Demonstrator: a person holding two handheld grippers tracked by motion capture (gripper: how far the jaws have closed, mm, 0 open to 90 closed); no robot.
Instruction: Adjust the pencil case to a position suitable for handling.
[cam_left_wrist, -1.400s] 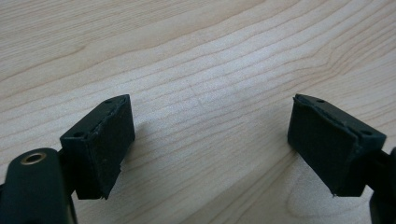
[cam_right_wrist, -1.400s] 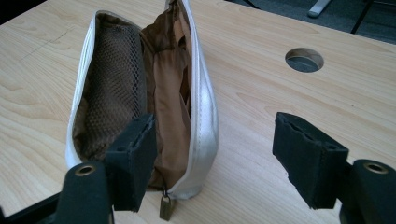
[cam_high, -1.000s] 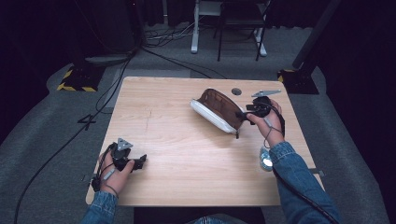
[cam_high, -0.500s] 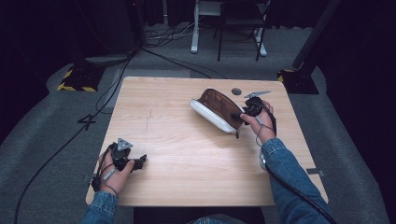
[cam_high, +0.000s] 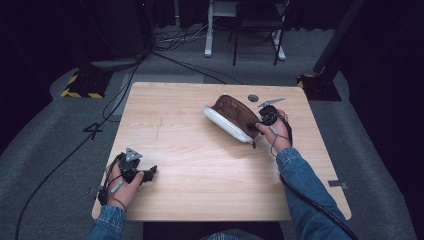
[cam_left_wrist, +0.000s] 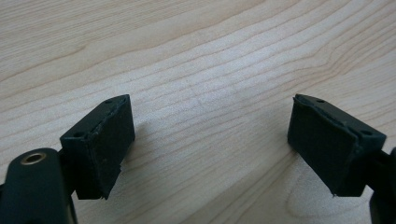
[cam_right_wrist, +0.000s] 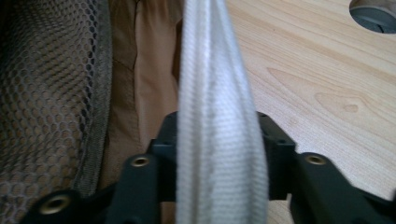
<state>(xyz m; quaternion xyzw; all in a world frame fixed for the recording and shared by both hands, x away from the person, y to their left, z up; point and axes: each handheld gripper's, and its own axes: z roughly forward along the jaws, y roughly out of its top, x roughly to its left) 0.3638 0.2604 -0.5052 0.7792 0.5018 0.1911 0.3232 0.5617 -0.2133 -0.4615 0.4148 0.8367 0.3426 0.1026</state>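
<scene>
Now the right gripper (cam_high: 256, 126) has just closed its fingers (cam_right_wrist: 275, 154) onto the white padded rim of the brown bag (cam_high: 231, 116), one finger inside against the tan lining, one outside. That bag lies on its side on the far right part of the wooden surface (cam_high: 200, 175), near a small round hole (cam_high: 253, 98). At the near left edge, the left gripper (cam_high: 148, 172) rests with fingers (cam_left_wrist: 109, 140) spread wide, grasping nothing.

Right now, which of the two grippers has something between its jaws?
The right gripper, at the far right of the table: its jaws have just been closing and now clamp the white rim of the brown cap. The left gripper stands open above bare wood.
</scene>
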